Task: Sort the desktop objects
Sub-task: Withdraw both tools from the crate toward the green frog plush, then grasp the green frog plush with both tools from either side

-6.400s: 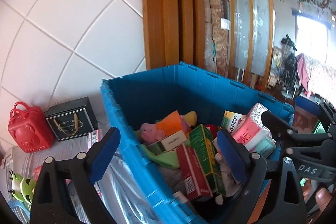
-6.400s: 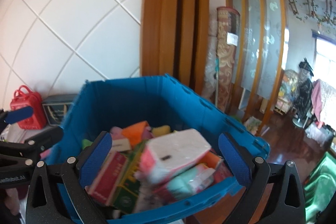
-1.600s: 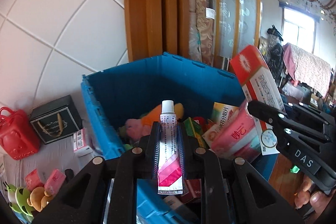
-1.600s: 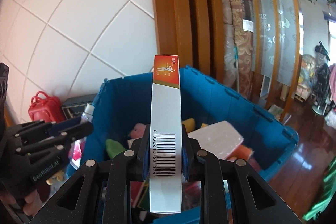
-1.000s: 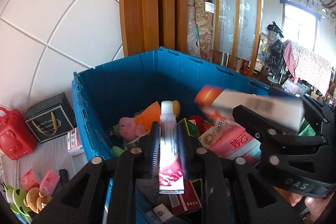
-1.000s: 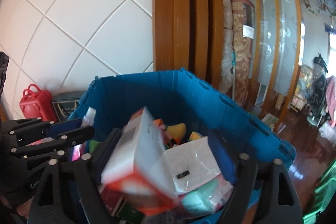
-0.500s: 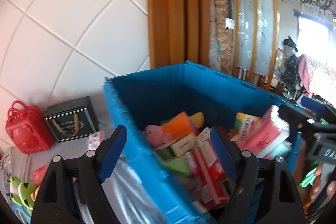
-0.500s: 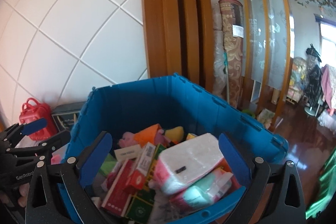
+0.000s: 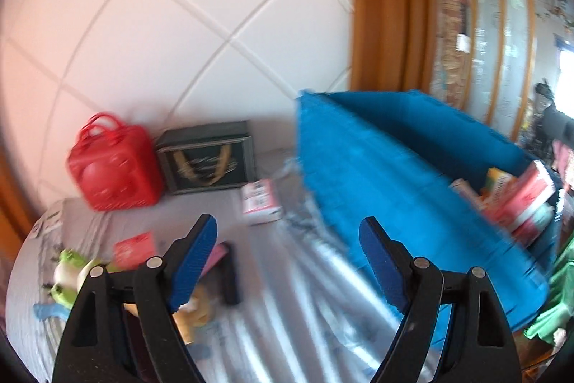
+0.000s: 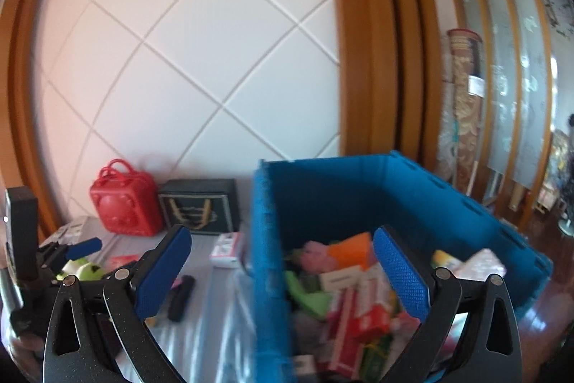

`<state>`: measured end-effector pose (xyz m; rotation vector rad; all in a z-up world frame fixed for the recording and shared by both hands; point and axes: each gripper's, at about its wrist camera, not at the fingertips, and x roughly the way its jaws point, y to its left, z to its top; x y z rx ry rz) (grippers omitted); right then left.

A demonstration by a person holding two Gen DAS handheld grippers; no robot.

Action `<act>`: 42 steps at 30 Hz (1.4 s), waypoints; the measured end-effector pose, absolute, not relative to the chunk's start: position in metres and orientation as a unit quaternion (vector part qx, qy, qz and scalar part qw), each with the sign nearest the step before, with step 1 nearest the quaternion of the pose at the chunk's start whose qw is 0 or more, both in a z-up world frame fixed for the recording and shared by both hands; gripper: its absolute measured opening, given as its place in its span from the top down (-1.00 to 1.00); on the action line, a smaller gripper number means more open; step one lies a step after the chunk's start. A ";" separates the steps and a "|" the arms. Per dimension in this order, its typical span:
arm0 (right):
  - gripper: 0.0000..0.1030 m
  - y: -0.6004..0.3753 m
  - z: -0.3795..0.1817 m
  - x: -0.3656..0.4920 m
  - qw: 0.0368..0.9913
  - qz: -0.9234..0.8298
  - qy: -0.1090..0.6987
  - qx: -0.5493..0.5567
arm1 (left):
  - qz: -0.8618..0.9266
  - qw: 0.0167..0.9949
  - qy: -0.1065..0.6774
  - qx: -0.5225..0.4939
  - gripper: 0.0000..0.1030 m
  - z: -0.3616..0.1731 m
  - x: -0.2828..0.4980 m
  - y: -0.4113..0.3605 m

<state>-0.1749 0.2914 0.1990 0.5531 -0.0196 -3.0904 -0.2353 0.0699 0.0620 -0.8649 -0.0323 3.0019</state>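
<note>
Blue plastic crate [image 10: 423, 203], already heaped with boxes, tissue packs and soft toys, sits at the right end of the grey surface [image 9: 287, 275] as sorting goes on. Loose items wait to its left: a white-and-red carton [image 9: 261, 201] just beside the crate wall, a slim black object [image 9: 229, 275] lying flat nearer the camera, a red packet [image 9: 133, 248], and green frog toys [image 9: 68, 275] at the far left edge. A red case [image 9: 113, 164] and a dark gift box [image 9: 208, 164] stand side by side against the tiled wall behind them.

Left hand-held gripper [image 9: 287, 264] hangs over the surface with jaws wide apart and nothing between them; its jaws have just been opening. Right hand-held gripper [image 10: 281, 275] straddles the crate's near left wall, jaws likewise spread and empty, having also just been opening.

Both views are smeared, so fine detail on the small items cannot be read. Picking up the next piece looks to be the step in hand. Doing it well probably means settling the left hand-held gripper squarely over one item, aligning the pads across its narrow sides, and closing only once clear of neighbours. Flat packets may need a low, tilted approach. The crinkled plastic sheet [image 9: 315, 275] by the crate could snag a pad.
</note>
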 end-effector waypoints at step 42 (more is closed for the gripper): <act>-1.00 -0.169 -0.047 -0.392 0.159 -0.847 -0.023 0.507 | 0.875 -0.115 -0.038 -0.468 -0.59 -0.145 -0.258 -0.390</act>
